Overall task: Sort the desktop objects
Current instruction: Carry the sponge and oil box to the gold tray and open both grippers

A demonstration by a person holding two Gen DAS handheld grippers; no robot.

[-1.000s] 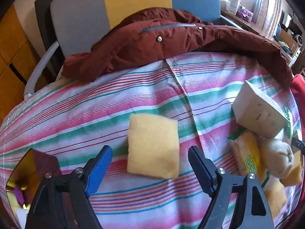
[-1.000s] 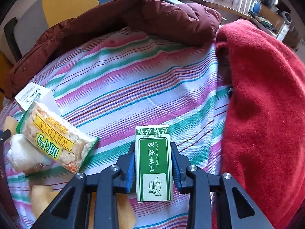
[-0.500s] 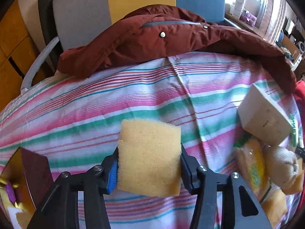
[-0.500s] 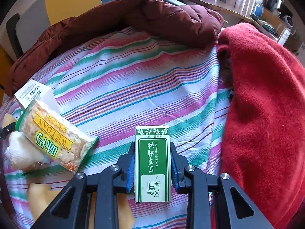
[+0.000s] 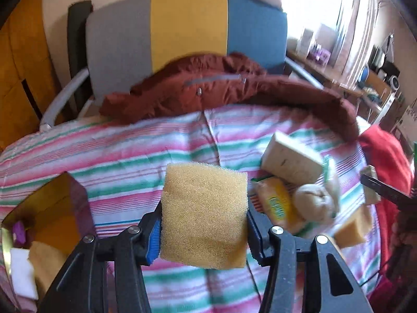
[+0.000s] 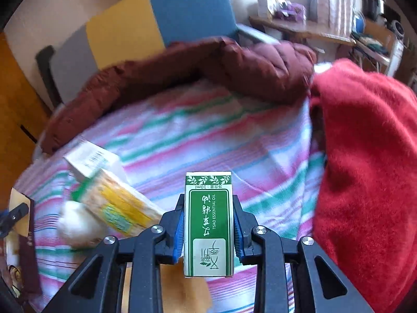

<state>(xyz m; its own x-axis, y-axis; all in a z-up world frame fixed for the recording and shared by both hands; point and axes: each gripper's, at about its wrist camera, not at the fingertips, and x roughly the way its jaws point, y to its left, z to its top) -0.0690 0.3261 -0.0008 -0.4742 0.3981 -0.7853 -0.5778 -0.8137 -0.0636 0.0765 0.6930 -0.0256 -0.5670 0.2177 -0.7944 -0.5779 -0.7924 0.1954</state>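
My left gripper (image 5: 203,224) is shut on a yellow sponge (image 5: 204,215) and holds it above the striped cloth (image 5: 146,156). My right gripper (image 6: 208,221) is shut on a green and white essential oil box (image 6: 208,224), also lifted off the cloth. A white carton (image 5: 290,157), a yellow snack packet (image 5: 277,206), a white ball of cloth (image 5: 314,204) and another sponge (image 5: 351,225) lie in a heap to the right of the left gripper. The heap also shows in the right wrist view, with the snack packet (image 6: 117,203) at left.
An open gold-lined box (image 5: 44,214) holding a sponge and a white piece sits at the front left. A dark red jacket (image 5: 221,83) lies along the far edge. A red blanket (image 6: 370,161) covers the right side. A chair (image 5: 182,28) stands behind.
My left gripper closed on the yellow sponge and lifted it off the cloth. My right gripper has raised the essential oil box higher; both views have tilted up.
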